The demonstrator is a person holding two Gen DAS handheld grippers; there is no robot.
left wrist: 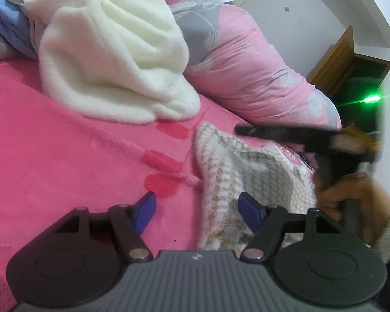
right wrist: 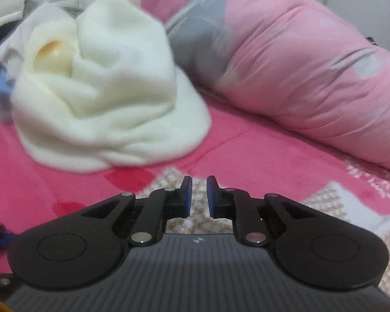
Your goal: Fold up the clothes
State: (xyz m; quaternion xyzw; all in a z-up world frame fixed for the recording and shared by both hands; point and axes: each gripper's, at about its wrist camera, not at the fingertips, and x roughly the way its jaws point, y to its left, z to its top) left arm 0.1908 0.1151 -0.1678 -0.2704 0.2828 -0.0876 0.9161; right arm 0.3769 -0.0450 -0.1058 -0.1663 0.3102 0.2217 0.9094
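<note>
We are working on a pink bed [left wrist: 52,140]. A knit top [left wrist: 247,182] in white and tan is lying flat on it, right in front of us. This is the thing we are folding now.

Our left gripper [left wrist: 196,209] is hanging over the near edge of the knit top. Its jaws are standing wide apart, and they are not pinching anything.

Our right gripper [right wrist: 199,195] is hanging just above the knit top too. Its jaws are nearly pressed together, with only a thin gap. We are seeing no cloth in that gap, so it is not holding anything.

A fluffy white heap [left wrist: 111,59] is sitting farther back on the bed. It is all bunched up, so we think it is not folded yet. A pink quilt [left wrist: 260,72] is lying behind it.

We cannot tell if the knit top has any fold in it yet. We think most of the job is still left.
</note>
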